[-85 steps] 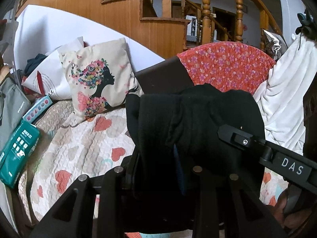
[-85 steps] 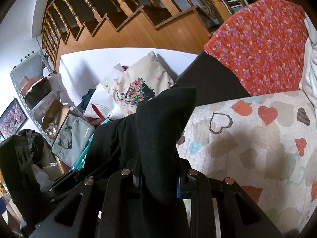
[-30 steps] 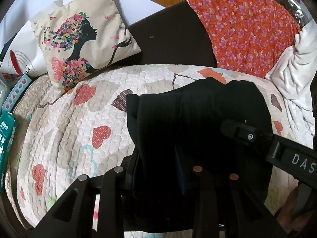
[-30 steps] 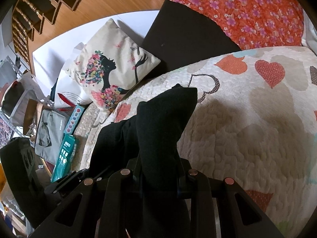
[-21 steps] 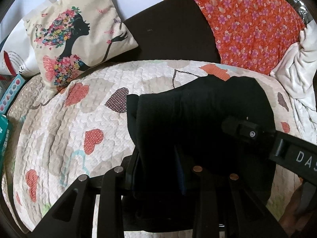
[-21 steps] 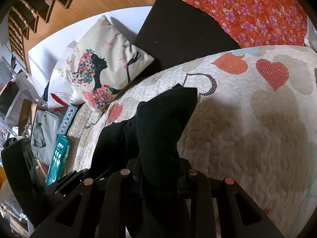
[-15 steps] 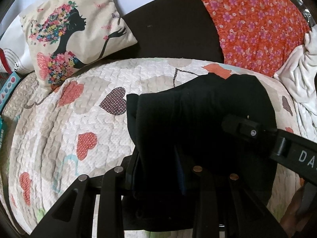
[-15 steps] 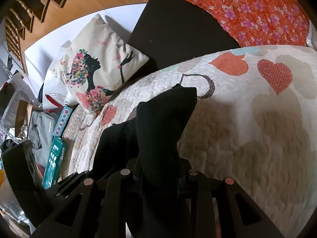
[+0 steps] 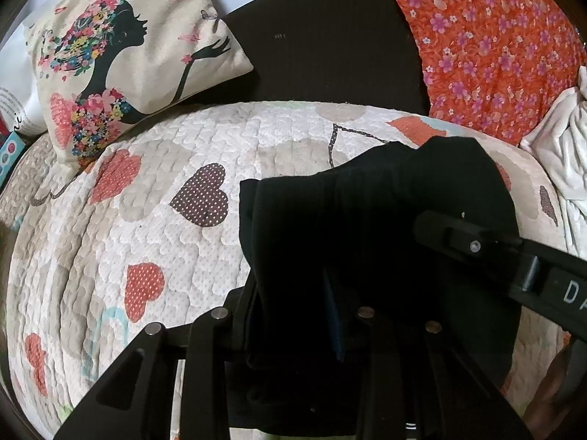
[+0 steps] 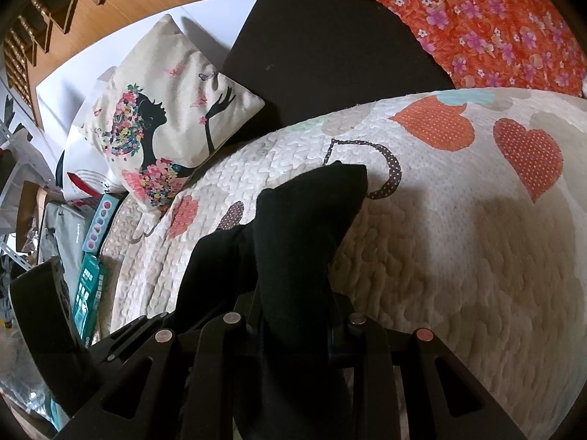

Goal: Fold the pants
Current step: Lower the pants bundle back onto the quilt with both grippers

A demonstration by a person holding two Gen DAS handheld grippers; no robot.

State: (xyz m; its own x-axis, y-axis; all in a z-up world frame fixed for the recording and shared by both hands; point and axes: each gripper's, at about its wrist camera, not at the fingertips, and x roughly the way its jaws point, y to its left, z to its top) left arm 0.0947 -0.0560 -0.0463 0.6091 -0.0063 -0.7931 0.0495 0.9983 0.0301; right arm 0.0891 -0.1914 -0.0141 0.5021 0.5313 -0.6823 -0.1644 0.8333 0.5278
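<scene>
Two claws are each pinching a bunch of the black pants (image 9: 367, 227), and we are carrying the garment between us above the heart-print quilt (image 9: 154, 168). Closest in, the left gripper (image 9: 293, 315) is standing narrow with a thick wad of cloth clamped between its jaws, the fabric spilling forward over the fingertips; the right gripper (image 10: 293, 326) is likewise narrow and biting on a rising peak of the same cloth, with the rest draping off to its left toward the other claw. We are judging that the main risk is sitting right here: so much fabric is bunched in each bite that we cannot tell which layers or edges we are actually holding, so laying the pants down could be leaving them twisted or creased rather than flat. Just ahead of the jaws the cloth is hiding the quilt below it, so we are lowering half blind and could be dropping the fold crooked. A loose layer could also be slipping out of either pinch if the two hands are pulling apart. Farther ahead, the printed cushion (image 9: 124, 58) is lying up and to the left, the dark sofa back (image 9: 330, 47) straight beyond, and the orange flowered cover (image 9: 495, 44) to the far right; swinging the pants too far forward could be snagging the cushion.
</scene>
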